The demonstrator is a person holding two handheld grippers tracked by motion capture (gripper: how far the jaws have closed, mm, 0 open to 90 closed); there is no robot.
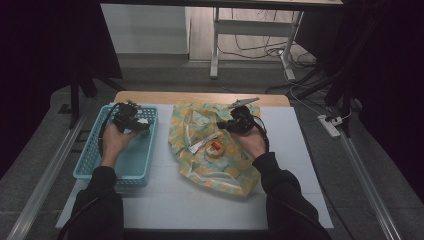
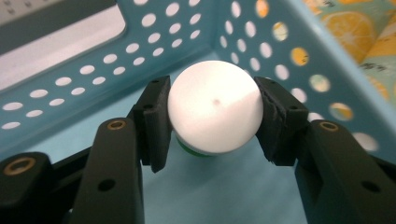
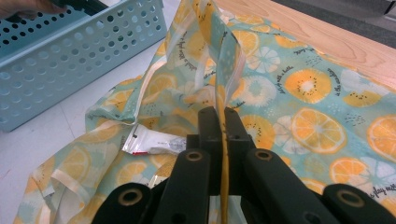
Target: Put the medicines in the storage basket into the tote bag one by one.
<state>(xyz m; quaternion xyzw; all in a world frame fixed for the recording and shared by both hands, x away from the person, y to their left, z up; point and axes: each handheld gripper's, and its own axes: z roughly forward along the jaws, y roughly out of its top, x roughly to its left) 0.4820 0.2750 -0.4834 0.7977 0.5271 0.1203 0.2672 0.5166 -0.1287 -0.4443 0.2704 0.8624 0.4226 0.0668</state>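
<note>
Dim room, dark drapes at both sides, cables and a desk frame on the floor beyond. White table top (image 1: 165,200) with a wooden edge at the far side.

Left side: blue perforated basket (image 1: 95,155) on the table. Left gripper (image 1: 134,120) sits inside it, toward the far end. Left gripper view: both pads clamped on a white ball-shaped object (image 2: 215,114), one pad on each flank; a sliver of green shows under it, possibly a base or second part, too hidden to say. The object is in a corner of the basket, just above or on the floor; contact with the floor is unclear.

Centre: orange-slice patterned bag (image 1: 210,150) lies crumpled on the table, just right of the basket. On it, a white and red tube (image 1: 202,145) and a small round red and yellow item (image 1: 215,149), blurred in the high view.

Right side: right gripper (image 1: 231,124) over the bag's far part. Right gripper view: jaws pressed together on a fold of the bag, pinched fabric rising upright between the pads.
</note>
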